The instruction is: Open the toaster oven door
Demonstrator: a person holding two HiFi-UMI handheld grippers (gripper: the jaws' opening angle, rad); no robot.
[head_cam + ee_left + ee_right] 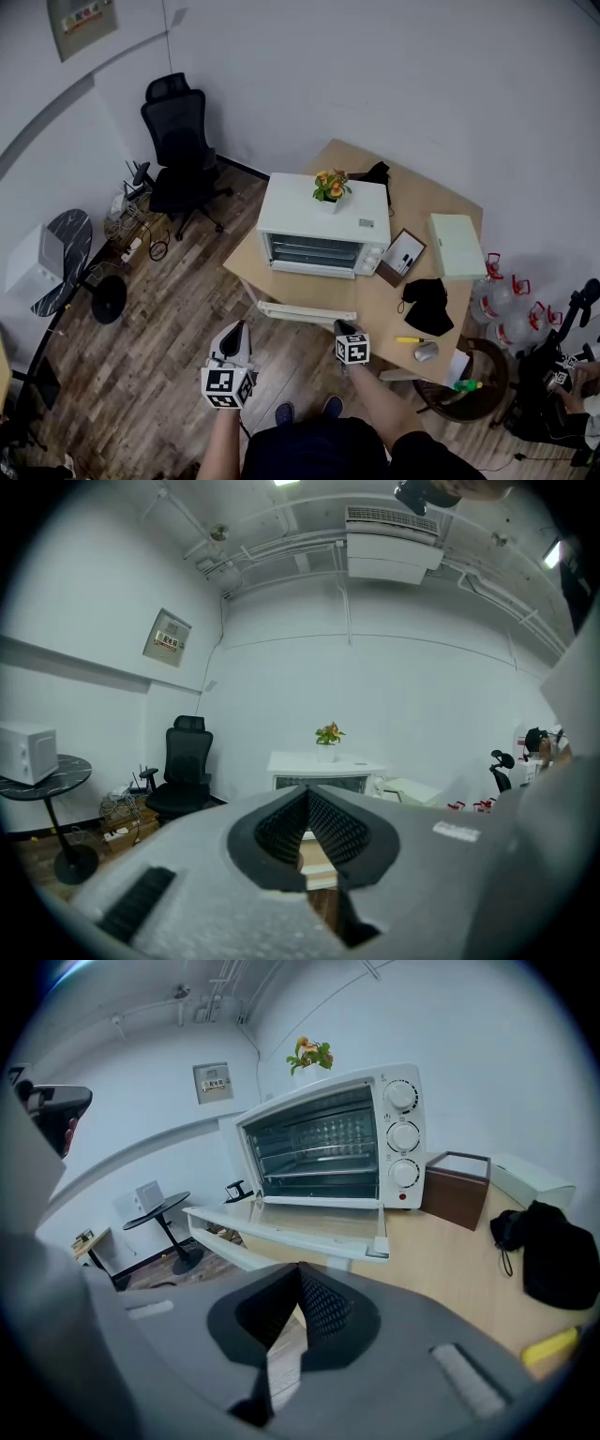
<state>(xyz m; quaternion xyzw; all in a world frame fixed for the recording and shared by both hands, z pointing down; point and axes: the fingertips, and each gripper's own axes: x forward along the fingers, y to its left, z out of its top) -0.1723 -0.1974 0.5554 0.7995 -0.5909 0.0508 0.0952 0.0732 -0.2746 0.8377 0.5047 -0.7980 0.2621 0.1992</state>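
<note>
The white toaster oven [323,225] stands on the wooden table [375,305] with its door [307,312] folded down flat over the table's near edge. In the right gripper view the oven [337,1143] shows its racks, and the open door [291,1227] lies just beyond my right gripper [298,1271], whose jaws are shut on nothing. In the head view my right gripper [345,330] hangs just in front of the door's right end. My left gripper [234,337] is lower left, off the table, shut and empty, and its own view shows it [307,794] pointing at the distant oven [323,771].
A potted plant [330,185] sits on the oven. Right of it lie a brown box [402,257], a black cloth [428,305], a pale green case [457,246] and a yellow pen [410,339]. An office chair [178,141] stands at the left, water bottles [502,309] at the right.
</note>
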